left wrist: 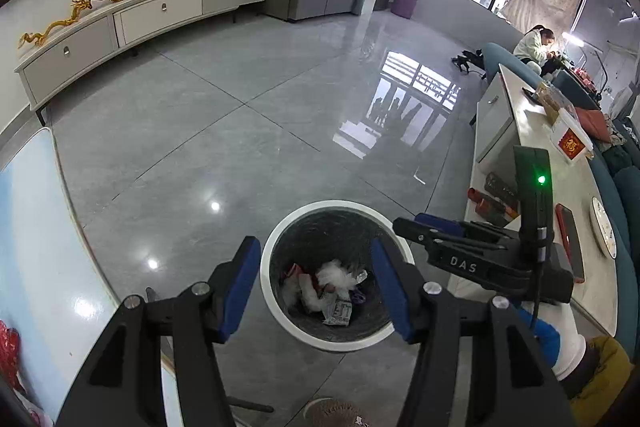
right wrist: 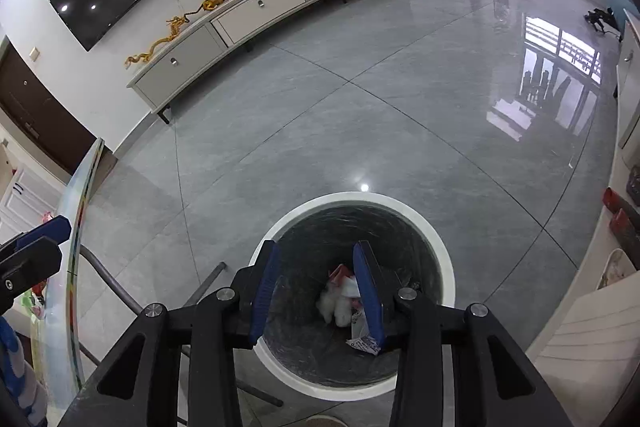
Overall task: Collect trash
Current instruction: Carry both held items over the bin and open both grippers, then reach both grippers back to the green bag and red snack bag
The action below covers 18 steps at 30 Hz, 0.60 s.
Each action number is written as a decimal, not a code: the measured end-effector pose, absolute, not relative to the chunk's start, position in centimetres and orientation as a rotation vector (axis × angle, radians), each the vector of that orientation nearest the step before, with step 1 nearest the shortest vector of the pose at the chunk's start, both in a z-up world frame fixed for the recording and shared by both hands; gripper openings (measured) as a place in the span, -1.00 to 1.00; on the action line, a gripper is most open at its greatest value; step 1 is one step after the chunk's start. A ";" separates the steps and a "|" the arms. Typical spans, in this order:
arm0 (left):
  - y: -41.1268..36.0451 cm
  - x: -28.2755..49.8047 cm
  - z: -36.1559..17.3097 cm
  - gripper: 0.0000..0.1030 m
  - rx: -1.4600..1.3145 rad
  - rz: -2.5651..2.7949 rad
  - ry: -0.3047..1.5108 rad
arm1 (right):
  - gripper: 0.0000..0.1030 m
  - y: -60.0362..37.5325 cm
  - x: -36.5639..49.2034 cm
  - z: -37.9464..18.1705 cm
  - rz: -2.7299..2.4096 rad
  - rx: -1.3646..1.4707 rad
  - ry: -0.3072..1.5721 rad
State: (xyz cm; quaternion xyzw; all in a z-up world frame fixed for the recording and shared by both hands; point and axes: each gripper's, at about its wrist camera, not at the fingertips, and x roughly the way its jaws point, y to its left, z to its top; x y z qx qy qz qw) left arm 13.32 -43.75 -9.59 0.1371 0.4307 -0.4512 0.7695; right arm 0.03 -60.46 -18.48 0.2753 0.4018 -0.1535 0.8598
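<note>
A round white-rimmed trash bin [left wrist: 276,247] with a dark liner stands on the grey floor, with crumpled wrappers and paper trash [left wrist: 328,287] at its bottom. My left gripper [left wrist: 316,267] is open and empty above the bin. My right gripper [right wrist: 316,267] is open and empty over the same bin [right wrist: 444,267], with the trash [right wrist: 340,303] showing between its blue pads. The right gripper also shows in the left wrist view [left wrist: 424,223] at the bin's right rim.
A glass-topped table [left wrist: 36,227] lies at the left. A long white coffee table [left wrist: 532,131] with boxes, a phone and a plate is at the right. A TV cabinet [left wrist: 160,11] stands along the far wall. A person sits at the far right.
</note>
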 end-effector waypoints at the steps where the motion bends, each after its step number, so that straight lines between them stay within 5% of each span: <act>1: -43.7 13.3 -9.4 0.09 0.296 -0.978 0.929 | -0.29 -60.3 -0.3 -18.2 -0.326 0.578 0.840; 18: -26.8 9.8 -2.4 0.09 0.304 -0.816 0.736 | -0.29 -47.5 -1.5 -4.4 -0.153 0.380 0.637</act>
